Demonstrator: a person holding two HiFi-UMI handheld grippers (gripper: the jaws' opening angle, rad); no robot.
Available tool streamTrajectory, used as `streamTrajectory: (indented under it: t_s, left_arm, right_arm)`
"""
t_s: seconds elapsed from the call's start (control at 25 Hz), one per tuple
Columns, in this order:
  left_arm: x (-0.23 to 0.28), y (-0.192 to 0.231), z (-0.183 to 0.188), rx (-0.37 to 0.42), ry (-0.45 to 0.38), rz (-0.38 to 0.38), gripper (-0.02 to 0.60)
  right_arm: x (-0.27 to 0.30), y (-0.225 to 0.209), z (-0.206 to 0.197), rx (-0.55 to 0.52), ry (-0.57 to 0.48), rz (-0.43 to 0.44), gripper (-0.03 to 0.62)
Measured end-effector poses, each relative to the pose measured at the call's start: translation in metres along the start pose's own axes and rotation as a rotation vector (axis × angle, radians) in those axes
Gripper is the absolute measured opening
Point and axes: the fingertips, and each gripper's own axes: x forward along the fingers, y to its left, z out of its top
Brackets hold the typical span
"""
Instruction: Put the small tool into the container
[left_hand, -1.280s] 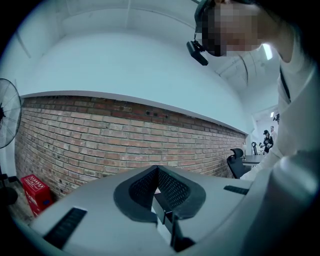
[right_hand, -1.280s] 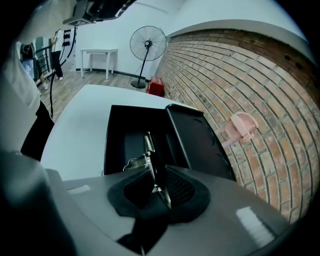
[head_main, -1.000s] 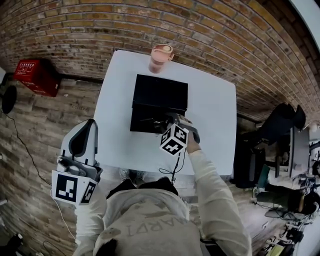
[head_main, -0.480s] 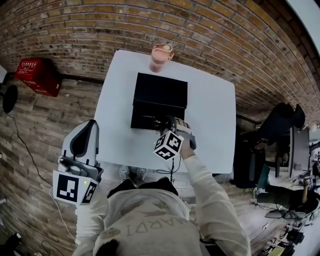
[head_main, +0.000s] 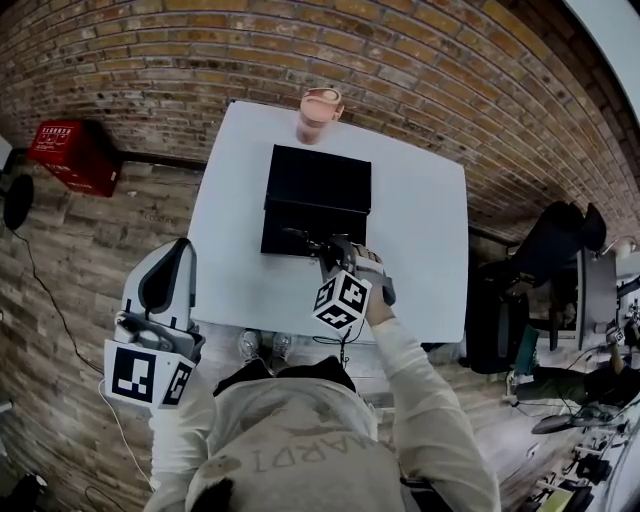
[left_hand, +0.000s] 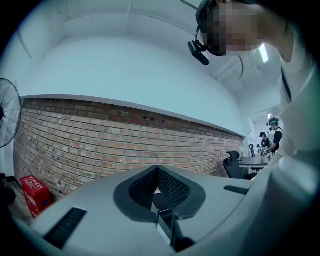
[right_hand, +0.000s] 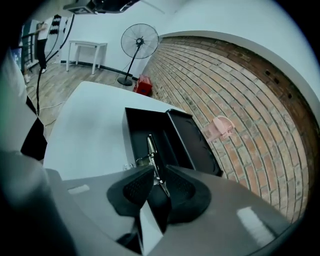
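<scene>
A black container (head_main: 290, 222) stands with its lid (head_main: 320, 178) laid back on the white table (head_main: 420, 230). My right gripper (head_main: 326, 250) hovers at its near edge. In the right gripper view, a small slim metal tool (right_hand: 151, 150) runs between the pads (right_hand: 137, 186) and points out over the container's tray (right_hand: 136, 131). The jaws are closing round the tool, with a small gap still showing beside it. My left gripper (head_main: 172, 252) hangs off the table's left side, over the floor. Its jaws (left_hand: 157, 170) meet at the tips with nothing in them.
A pink cup (head_main: 320, 112) stands at the table's far edge against the brick wall. A red crate (head_main: 70, 150) sits on the floor to the left. A standing fan (right_hand: 139, 42) is beyond the table. Chairs and desks crowd the right side (head_main: 560, 260).
My right gripper has shifted slightly toward the table's near edge, staying at the container's front. The left gripper has not moved.
</scene>
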Motion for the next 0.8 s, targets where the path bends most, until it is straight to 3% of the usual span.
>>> streamTrajectory:
  t_s: [0.12,0.32,0.48,0.8]
  left_arm:
    - [-0.002,-0.001,0.001,0.003,-0.003,-0.009,0.005]
    - [-0.002,-0.003,0.004,0.005,-0.01,-0.033,0.005]
    - [-0.001,-0.011,0.006,0.007,-0.016,-0.064,0.005]
    - [0.007,-0.036,0.013,0.031,-0.026,-0.161,0.005]
  right_arm:
    - [-0.01,-0.002,0.001,0.087,-0.028,-0.015,0.011]
    - [-0.032,-0.005,0.008,0.333,-0.115,0.034,0.009]
    - [-0.059,-0.018,0.015,0.522,-0.224,0.017,0.008]
    - [-0.11,-0.039,0.013,0.717,-0.345,-0.086,0.009]
